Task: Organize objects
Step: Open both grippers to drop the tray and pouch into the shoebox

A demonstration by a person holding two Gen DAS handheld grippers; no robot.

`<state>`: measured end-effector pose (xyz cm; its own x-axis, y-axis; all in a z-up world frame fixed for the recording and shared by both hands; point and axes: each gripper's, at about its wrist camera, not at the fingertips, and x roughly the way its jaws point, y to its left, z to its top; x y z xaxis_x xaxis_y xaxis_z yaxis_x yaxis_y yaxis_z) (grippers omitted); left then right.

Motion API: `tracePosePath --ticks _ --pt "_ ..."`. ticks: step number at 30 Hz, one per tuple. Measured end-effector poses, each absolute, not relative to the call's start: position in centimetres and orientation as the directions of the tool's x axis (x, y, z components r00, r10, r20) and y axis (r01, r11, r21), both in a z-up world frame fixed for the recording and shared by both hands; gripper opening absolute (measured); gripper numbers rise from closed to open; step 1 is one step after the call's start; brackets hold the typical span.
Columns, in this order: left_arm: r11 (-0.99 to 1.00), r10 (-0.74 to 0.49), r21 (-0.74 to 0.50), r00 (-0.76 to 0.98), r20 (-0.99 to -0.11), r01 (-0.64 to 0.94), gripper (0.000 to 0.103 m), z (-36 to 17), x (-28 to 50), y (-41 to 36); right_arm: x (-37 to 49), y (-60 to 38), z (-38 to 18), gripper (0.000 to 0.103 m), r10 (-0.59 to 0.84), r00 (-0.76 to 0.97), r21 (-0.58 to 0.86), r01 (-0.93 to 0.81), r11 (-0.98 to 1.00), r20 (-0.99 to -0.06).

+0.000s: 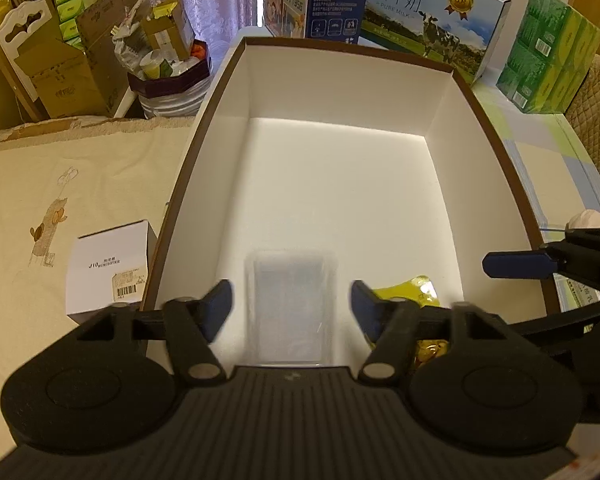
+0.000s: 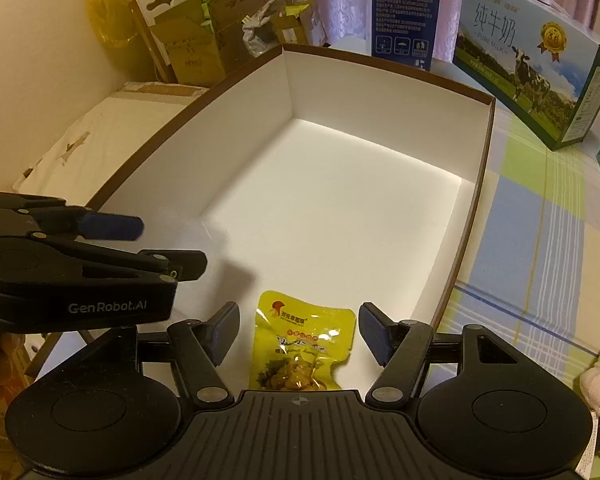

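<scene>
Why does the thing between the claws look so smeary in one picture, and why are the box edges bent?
Left wrist view: the clear case is blurred, while the box rim bows from fisheye distortion. Right wrist view: the yellow snack packet is sharp, with glossy glare.

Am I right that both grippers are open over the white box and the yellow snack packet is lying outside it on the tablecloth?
Not quite. The yellow snack packet lies inside the white box, on its floor near the front, as the right wrist view shows. The rest holds: the left gripper and right gripper are both open over it.
</scene>
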<state>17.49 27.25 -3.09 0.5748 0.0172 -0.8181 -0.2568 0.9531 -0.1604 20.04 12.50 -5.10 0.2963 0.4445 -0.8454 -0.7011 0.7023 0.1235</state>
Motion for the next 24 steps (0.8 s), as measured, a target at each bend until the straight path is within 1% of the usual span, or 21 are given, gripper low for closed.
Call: tracePosePath --ticks 1,3,6,9,12,14,15,16,21,24 --pt "0.954 0.019 -0.159 0.578 -0.816 -0.256 0.072 -3.0 17.5 27.2 20.0 12.4 -5.1 0.063 0.446 0.298 0.124 -0.701 0.702 -0.844" --pt "0.954 0.015 -0.163 0.584 -0.812 -0.252 0.073 -2.8 17.5 27.2 20.0 12.3 -4.9 0.063 0.451 0.300 0.129 -0.698 0.704 -0.841" --pt "0.954 0.020 -0.160 0.589 -0.808 -0.252 0.077 -2.5 17.4 27.1 20.0 12.1 -4.7 0.064 0.456 0.303 0.133 -0.696 0.706 -0.836" --pt "0.953 0.018 -0.166 0.596 -0.803 -0.252 0.078 -2.1 17.2 27.1 20.0 11.7 -4.5 0.064 0.466 0.306 0.143 -0.692 0.707 -0.830" --pt "0.953 0.028 -0.163 0.607 -0.794 -0.256 0.082 -1.5 16.7 27.0 19.7 11.3 -4.0 0.064 0.485 0.309 0.155 -0.693 0.704 -0.818" --pt "0.953 0.033 -0.162 0.618 -0.785 -0.257 0.083 -0.9 16.3 26.9 19.5 11.0 -3.7 0.064 0.503 0.311 0.169 -0.694 0.700 -0.806" --pt "0.952 0.035 -0.163 0.624 -0.780 -0.257 0.085 -0.7 16.1 26.9 19.4 10.7 -3.4 0.064 0.517 0.313 0.179 -0.694 0.697 -0.797" --pt "0.952 0.039 -0.164 0.633 -0.773 -0.258 0.089 -0.3 15.8 26.9 19.3 10.3 -3.1 0.064 0.529 0.315 0.189 -0.693 0.696 -0.788" --pt "0.949 0.061 -0.164 0.669 -0.741 -0.268 0.091 1.2 14.3 26.7 18.7 8.3 -1.7 0.064 0.577 0.335 0.237 -0.676 0.698 -0.745" --pt "0.948 0.070 -0.165 0.687 -0.724 -0.272 0.095 2.1 13.2 26.2 18.3 6.9 -0.8 0.064 0.596 0.350 0.257 -0.664 0.702 -0.723"
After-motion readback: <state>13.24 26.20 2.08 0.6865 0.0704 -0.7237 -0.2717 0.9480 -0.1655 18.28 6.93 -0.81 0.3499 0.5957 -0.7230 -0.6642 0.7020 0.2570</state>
